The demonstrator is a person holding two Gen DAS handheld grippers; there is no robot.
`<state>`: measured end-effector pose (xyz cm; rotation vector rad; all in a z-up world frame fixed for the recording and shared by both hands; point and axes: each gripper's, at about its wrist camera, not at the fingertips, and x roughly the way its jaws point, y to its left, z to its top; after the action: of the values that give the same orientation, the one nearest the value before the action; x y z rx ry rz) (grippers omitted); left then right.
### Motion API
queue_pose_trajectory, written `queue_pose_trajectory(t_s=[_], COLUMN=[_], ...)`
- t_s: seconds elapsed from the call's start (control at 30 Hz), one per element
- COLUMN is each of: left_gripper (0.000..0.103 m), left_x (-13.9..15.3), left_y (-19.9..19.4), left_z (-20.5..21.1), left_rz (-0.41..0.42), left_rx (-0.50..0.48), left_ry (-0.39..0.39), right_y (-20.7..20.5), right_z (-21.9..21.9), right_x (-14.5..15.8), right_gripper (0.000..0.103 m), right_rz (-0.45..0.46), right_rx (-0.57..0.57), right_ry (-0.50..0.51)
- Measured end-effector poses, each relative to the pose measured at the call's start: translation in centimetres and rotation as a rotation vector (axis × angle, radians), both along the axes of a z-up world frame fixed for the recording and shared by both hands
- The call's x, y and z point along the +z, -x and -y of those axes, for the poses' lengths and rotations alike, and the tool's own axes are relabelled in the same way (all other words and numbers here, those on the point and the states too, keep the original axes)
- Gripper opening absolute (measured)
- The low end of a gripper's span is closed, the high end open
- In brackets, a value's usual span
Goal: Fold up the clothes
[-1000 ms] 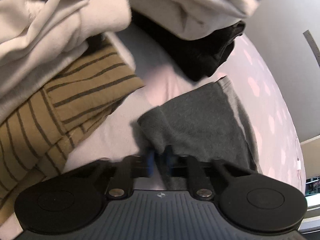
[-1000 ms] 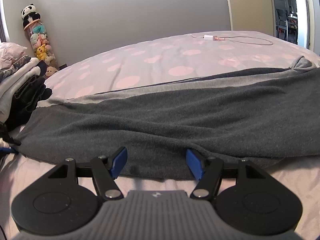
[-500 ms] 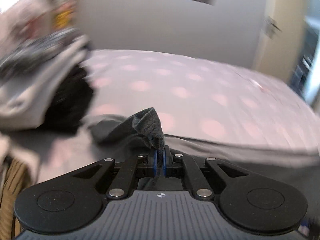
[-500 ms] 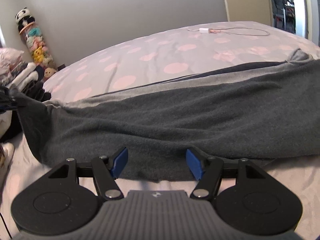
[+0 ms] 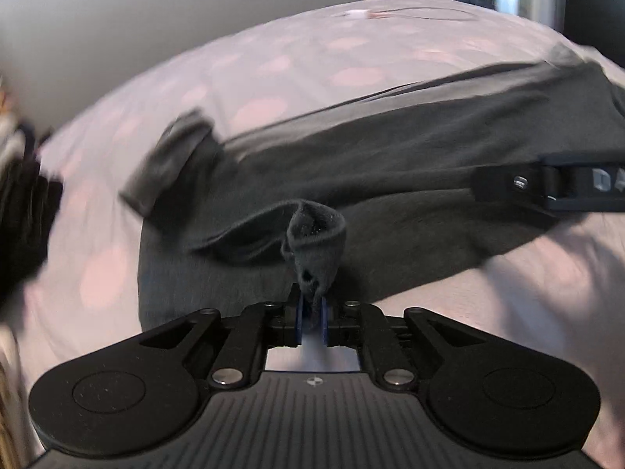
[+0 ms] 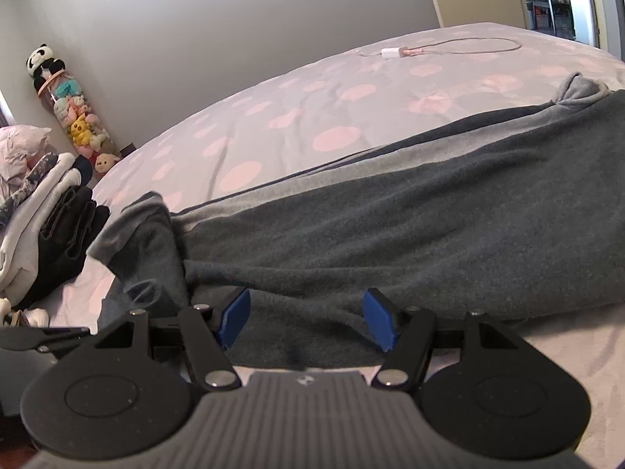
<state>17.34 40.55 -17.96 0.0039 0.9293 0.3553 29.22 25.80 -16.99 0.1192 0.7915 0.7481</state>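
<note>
A long dark grey garment [image 5: 390, 148] [image 6: 410, 234] lies across the pink-dotted bed. My left gripper [image 5: 311, 312] is shut on a bunched end of that garment, which stands up in a loop just ahead of the fingers. This end is folded over onto the rest of the cloth, with a corner flap [image 5: 172, 160] [image 6: 136, 230] lifted at the left. My right gripper [image 6: 308, 318] is open, its blue pads resting low over the garment's near edge with cloth between them. In the left wrist view, part of the right gripper [image 5: 554, 187] shows at the right edge.
The bed sheet [image 6: 312, 117] stretches to the far wall. A stack of folded clothes [image 6: 43, 211] sits at the left. A charger and cable [image 6: 394, 52] lie on the far side of the bed. A tube of plush toys [image 6: 78, 117] stands in the corner.
My left gripper has swung right, away from the stack of clothes, carrying the garment's left end over onto the rest of it. My right gripper has stayed open at the near edge.
</note>
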Motion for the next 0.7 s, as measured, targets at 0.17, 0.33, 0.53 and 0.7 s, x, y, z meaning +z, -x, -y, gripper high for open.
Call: queue_pose_trajectory(t_s=[0.17,0.33,0.53,0.7], left_gripper=[0.053,0.053,0.057,0.064], left_x=[1.3,2.9,5.2,3.8], left_y=[1.9,2.0,0.1,-3.0], left_z=[0.2,-1.4,-7.4,-12.6], left_rz=[0.070,0.109,0.168,0.088], left_rx=[-0.031,0.037,0.201,0.193], left_ry=[0.058,0.024,-0.062,0.062], right_y=[0.3,0.7,0.7,0.6], right_z=[-0.3,-0.7,-0.7,-0.9], right_x=[0.0,0.1,0.1,-0.2], right_gripper=[0.068,0.062,0.059,0.059], right_rz=[0.006,0.027,0.018,0.005], right_rx=[0.040,0.043,0.047,0.049], right_ry=[-0.018,0.012,0.012,0.008])
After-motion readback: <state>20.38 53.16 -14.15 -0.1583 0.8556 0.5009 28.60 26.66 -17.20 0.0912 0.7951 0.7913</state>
